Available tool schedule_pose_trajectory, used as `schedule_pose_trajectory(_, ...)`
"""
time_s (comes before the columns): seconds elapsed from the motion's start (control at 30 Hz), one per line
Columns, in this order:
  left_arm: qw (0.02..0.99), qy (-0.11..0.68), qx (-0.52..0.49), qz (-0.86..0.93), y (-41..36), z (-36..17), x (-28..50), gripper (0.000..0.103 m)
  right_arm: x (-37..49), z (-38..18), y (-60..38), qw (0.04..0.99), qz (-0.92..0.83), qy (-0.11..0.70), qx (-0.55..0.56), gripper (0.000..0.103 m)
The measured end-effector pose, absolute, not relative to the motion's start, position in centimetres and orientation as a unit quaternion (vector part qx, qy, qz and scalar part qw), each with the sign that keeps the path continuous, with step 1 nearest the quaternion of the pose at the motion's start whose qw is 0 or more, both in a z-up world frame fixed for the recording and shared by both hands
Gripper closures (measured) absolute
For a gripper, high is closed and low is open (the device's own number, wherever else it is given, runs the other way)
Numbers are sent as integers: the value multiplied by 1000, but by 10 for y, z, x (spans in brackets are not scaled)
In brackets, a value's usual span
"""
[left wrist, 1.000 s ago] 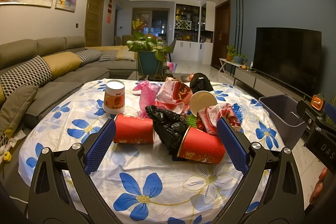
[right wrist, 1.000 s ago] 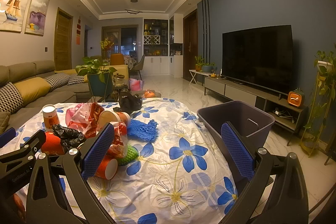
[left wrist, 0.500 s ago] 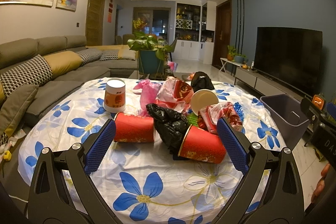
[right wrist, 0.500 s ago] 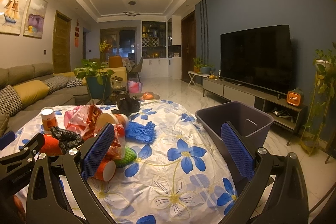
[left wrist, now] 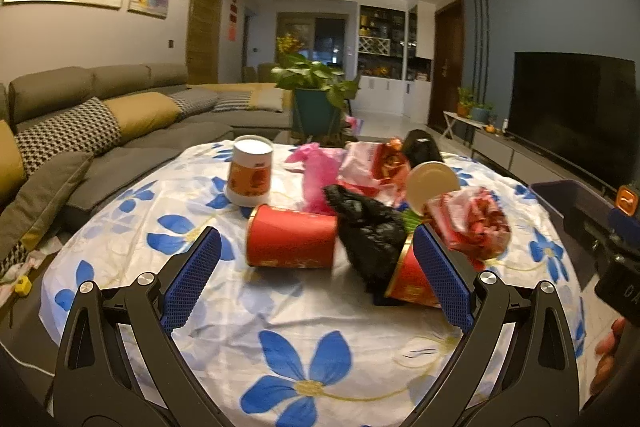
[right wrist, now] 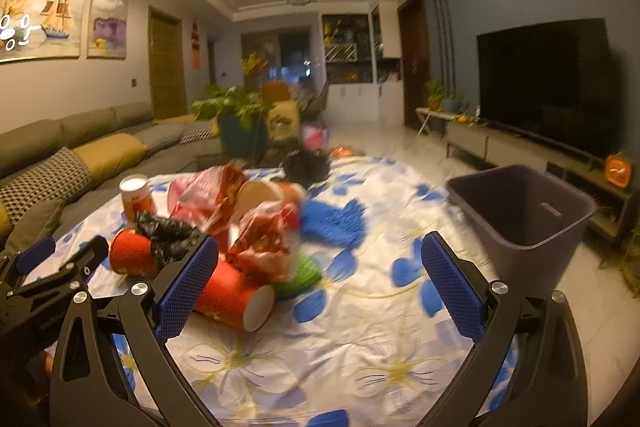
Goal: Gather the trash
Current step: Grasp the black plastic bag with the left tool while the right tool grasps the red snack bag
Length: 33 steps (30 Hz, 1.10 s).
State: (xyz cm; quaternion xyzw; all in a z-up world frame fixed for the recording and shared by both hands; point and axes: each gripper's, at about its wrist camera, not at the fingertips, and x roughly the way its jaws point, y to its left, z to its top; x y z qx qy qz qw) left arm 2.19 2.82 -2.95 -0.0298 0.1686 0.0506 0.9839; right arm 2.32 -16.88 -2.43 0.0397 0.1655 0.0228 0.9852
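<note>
The left gripper (left wrist: 316, 283) hangs wide open and empty over the table's near edge, facing a tipped red cup (left wrist: 291, 242) amid the trash pile. The right gripper (right wrist: 320, 287) gapes too, empty, beside the purple bin (right wrist: 520, 223); its view is blurred, and its left finger (right wrist: 186, 283) hides part of another red cup (right wrist: 234, 301).

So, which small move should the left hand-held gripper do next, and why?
Probably ease the open left hand-held gripper forward around the red paper cup lying on its side. The cup is nearest, between the blue pads, and the grey bin looks empty.
</note>
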Motion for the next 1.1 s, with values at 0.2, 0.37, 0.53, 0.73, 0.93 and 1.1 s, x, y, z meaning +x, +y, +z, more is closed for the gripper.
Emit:
schedule_pose_trajectory(0.2, 983, 163, -36, 77, 45, -37, 30, 8, 55, -38, -153, 979, 60, 191, 45, 5)
schedule_pose_trajectory(0.37, 983, 165, -41, 76, 53, -45, 36, 8, 86, -46, -143, 974, 70, 213, 46, 9)
schedule_pose_trajectory(0.53, 982, 171, -47, 65, 55, -50, 43, 8, 112, -58, -137, 967, 77, 239, 41, 31)
schedule_pose_trajectory(0.73, 983, 175, -38, 40, 43, -58, 47, 8, 129, -71, -139, 960, 99, 259, 52, 62)
schedule_pose_trajectory(0.93, 982, 186, -25, 0, 23, -65, 56, 13, 117, -68, -140, 967, 98, 232, 33, 75)
schedule_pose_trajectory(1.1, 974, 216, -55, -30, 19, -72, 78, 30, 103, -61, -152, 974, 83, 209, 35, 79)
